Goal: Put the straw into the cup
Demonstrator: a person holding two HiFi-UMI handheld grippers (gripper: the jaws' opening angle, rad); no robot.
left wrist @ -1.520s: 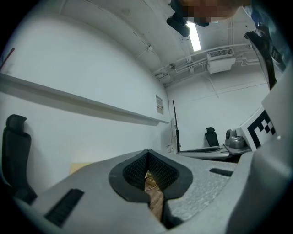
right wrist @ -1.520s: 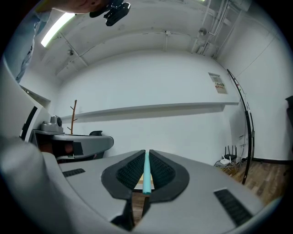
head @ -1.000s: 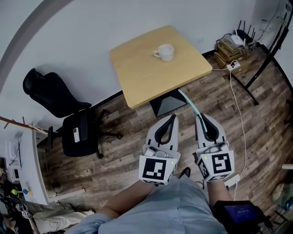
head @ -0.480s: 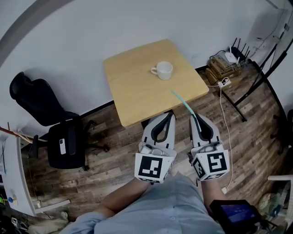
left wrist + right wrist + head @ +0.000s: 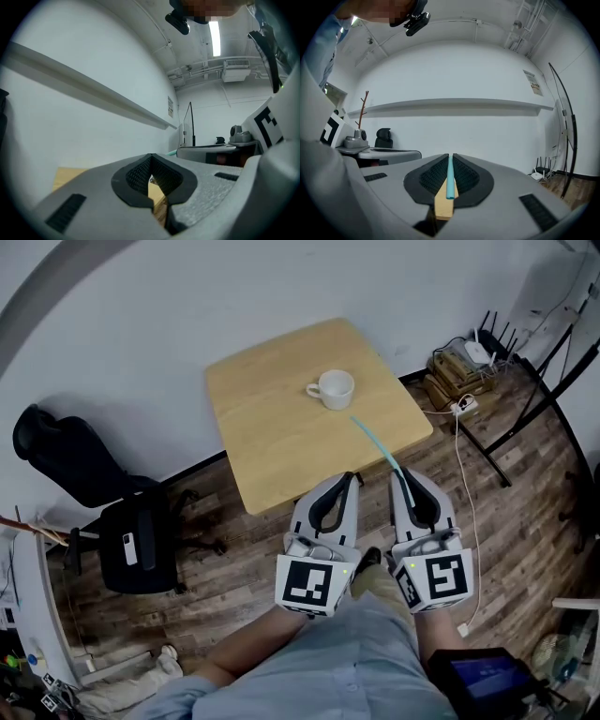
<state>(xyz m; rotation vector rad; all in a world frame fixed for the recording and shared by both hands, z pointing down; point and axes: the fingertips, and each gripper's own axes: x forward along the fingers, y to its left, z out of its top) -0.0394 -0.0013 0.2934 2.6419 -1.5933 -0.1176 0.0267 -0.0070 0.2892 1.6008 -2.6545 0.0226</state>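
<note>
The right gripper (image 5: 401, 476) is clamped on the pale turquoise plastic straw (image 5: 375, 444), pinched near its tail so that most of its length juts forward as a free end to feed in. That end points over the near right edge of the square light-wood table (image 5: 272, 427) at the white ceramic handled cup (image 5: 334, 388), which stands upright, mouth up, towards the far right edge. The left gripper (image 5: 349, 478) has its tips together on nothing and probably waits as a spare.
</note>
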